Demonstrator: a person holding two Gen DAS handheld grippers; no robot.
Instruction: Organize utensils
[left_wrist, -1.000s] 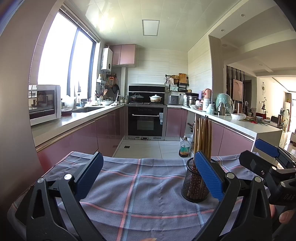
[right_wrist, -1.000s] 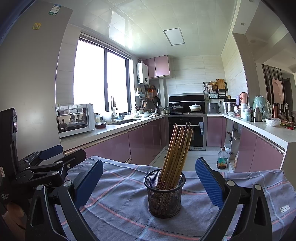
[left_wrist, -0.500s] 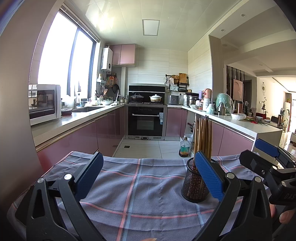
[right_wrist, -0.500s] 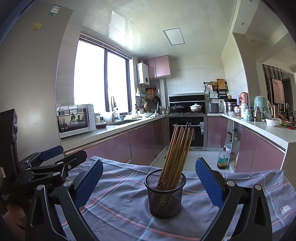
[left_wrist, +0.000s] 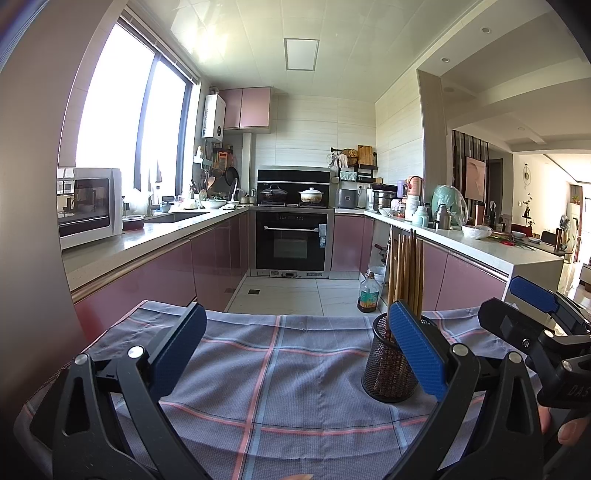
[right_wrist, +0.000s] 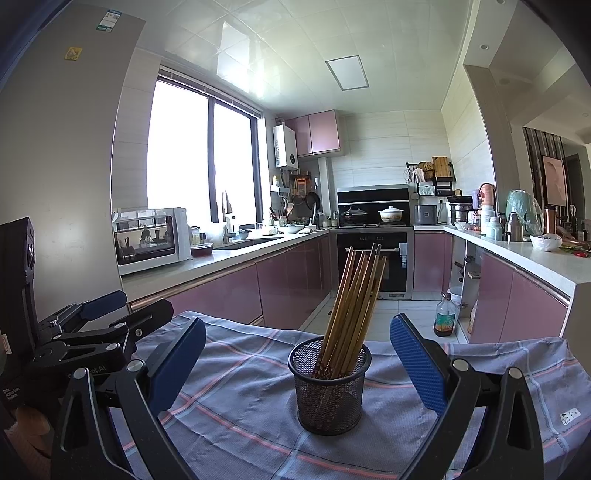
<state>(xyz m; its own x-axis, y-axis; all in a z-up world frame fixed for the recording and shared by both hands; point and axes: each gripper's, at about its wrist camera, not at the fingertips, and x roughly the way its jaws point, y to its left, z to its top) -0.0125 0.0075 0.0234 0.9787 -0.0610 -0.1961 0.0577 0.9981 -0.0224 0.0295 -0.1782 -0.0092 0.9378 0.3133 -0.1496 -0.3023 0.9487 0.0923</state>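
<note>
1. Mesh holder (right_wrist: 329, 384), upright on the plaid cloth (right_wrist: 236, 373), contains a bundle of chopsticks (right_wrist: 354, 306) leaning right.
2. Right gripper (right_wrist: 297, 360): fingers spread wide and empty; the holder stands centred between the pads, ahead of them, touching neither.
3. Left gripper (left_wrist: 295, 350): fingers equally wide apart, holding nothing; the holder sits just behind its right pad (left_wrist: 415, 347).
4. Both grippers are held level, low over the cloth, side by side.
</note>
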